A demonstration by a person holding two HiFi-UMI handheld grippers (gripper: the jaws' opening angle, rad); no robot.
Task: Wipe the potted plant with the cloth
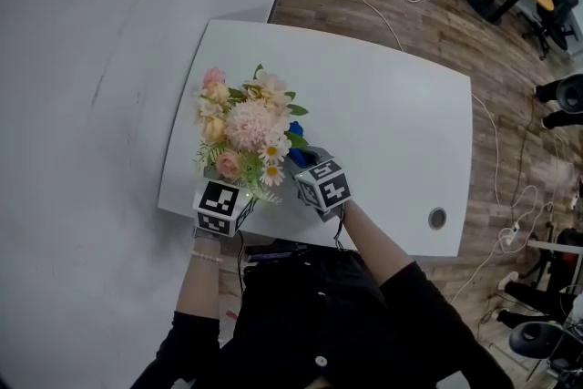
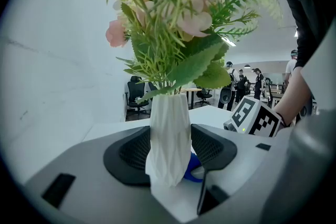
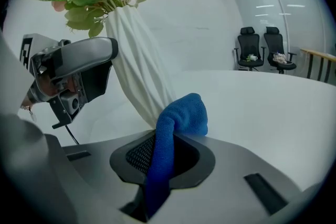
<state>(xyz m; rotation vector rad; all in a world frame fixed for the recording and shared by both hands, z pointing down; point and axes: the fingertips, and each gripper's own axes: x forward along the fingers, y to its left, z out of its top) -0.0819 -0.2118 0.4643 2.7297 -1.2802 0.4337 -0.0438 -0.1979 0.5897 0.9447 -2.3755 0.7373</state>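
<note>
The left gripper [image 2: 170, 152] had its ribbed black pads clamped on the pot [image 2: 169, 128], white, faceted and pleated, of the potted plant [image 1: 248, 127], whose pink and cream blooms and feathery fronds stood toward seven o'clock on the smooth white table [image 1: 392, 123]. At the pot's four o'clock, the right gripper [image 3: 163, 157] pinched a blue terry cloth [image 3: 181, 115], its folded hump at the pot's base

Head view: steeply down on table [image 1: 383, 105]. Both gripper views: close, low, share vase [image 2: 169, 139].
</note>
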